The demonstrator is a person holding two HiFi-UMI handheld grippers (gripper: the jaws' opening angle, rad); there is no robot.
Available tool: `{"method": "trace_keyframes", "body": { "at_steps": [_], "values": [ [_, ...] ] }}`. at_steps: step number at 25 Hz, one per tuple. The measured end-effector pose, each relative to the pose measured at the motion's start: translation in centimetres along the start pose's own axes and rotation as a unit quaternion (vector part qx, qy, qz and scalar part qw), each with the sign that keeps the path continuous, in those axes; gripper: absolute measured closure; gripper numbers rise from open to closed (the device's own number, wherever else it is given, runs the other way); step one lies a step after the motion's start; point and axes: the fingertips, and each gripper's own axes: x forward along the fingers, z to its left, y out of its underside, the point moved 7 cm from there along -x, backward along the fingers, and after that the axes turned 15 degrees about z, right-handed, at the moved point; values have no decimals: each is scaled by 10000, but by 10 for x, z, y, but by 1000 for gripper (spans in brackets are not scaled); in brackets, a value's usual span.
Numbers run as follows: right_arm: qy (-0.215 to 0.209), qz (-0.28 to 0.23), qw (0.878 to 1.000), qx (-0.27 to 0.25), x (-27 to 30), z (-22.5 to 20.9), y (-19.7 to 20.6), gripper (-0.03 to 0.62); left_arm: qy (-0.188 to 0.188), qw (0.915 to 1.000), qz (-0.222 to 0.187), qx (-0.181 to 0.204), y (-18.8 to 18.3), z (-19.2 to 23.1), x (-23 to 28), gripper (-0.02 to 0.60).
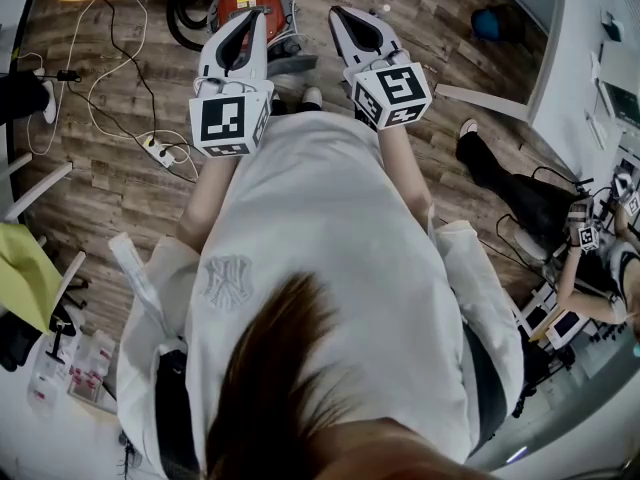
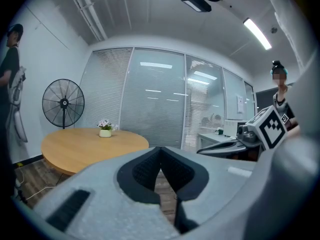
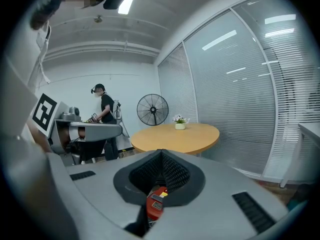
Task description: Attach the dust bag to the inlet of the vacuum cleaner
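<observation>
A red vacuum cleaner (image 1: 250, 3) stands on the wooden floor ahead of me, with a black hose (image 1: 185, 20) coiled at its left. I hold both grippers side by side at chest height, well above it. My left gripper (image 1: 258, 20) is shut and empty, as is my right gripper (image 1: 342, 15). In the left gripper view the jaws (image 2: 161, 151) meet with nothing between them. The right gripper view shows its jaws (image 3: 161, 154) closed, and the red vacuum cleaner (image 3: 156, 201) shows through the gap below them. I can make out no dust bag in any view.
A round wooden table (image 3: 175, 134) with a small flower pot (image 2: 105, 129) and a standing fan (image 2: 63, 104) lie ahead by glass walls. A power strip (image 1: 160, 151) with cables lies on the floor at left. A person (image 3: 105, 109) stands nearby; another (image 1: 600, 258) sits at right.
</observation>
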Motion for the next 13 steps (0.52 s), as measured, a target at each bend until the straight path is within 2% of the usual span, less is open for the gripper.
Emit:
{"method": "trace_keyframes", "body": {
  "at_steps": [13],
  "values": [
    [48, 0, 10000, 32, -3, -5, 3, 592, 29, 10000, 7, 22, 1, -4, 2, 565]
  ]
}}
